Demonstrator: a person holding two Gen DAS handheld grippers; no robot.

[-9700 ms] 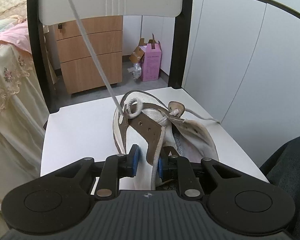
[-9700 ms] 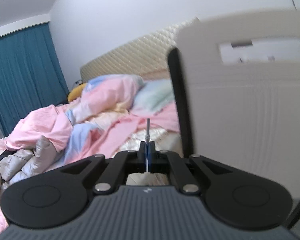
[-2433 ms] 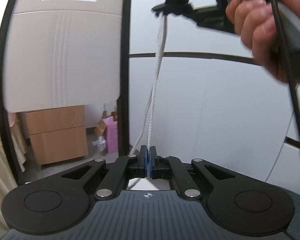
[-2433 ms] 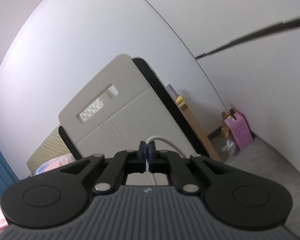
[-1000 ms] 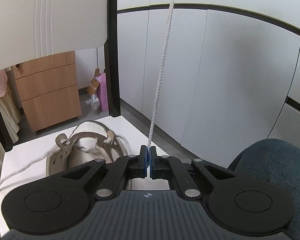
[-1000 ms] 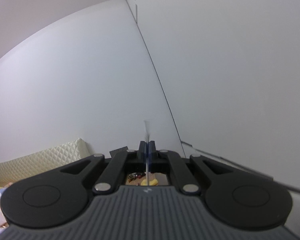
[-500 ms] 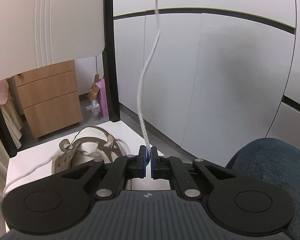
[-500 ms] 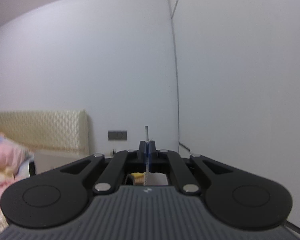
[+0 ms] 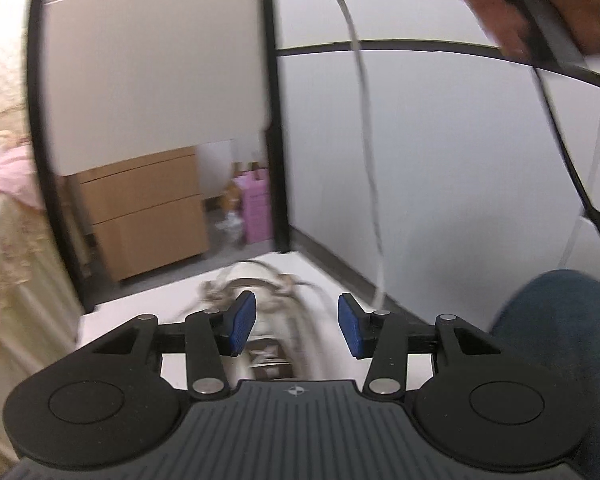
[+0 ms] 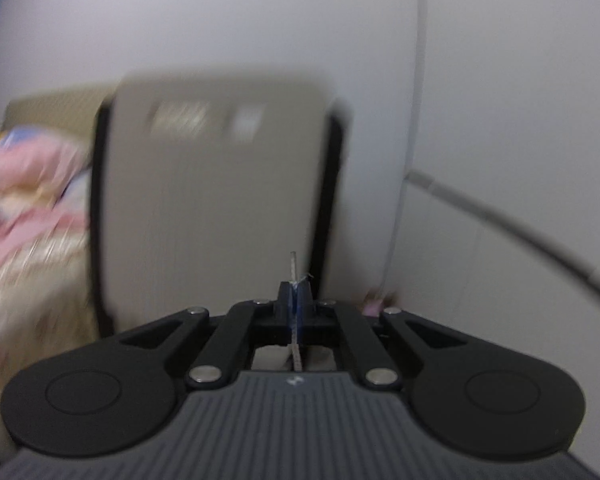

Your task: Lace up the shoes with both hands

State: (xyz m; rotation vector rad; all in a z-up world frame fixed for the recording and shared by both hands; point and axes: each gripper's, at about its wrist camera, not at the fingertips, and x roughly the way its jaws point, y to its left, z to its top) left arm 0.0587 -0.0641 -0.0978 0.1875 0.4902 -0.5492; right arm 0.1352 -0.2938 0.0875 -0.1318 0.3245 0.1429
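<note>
1. The wooden drawer cabinet stands at far left, behind the chair backrest.
2. The left gripper hovers with its jaws opening, pads apart and gripping nothing; the blurred white shoe sits beyond them near the white table's far edge.
3. The white shoelace hangs slack, just right of the right pad.
4. The right gripper, hand-held at upper right, pinches the lace's end.
</note>
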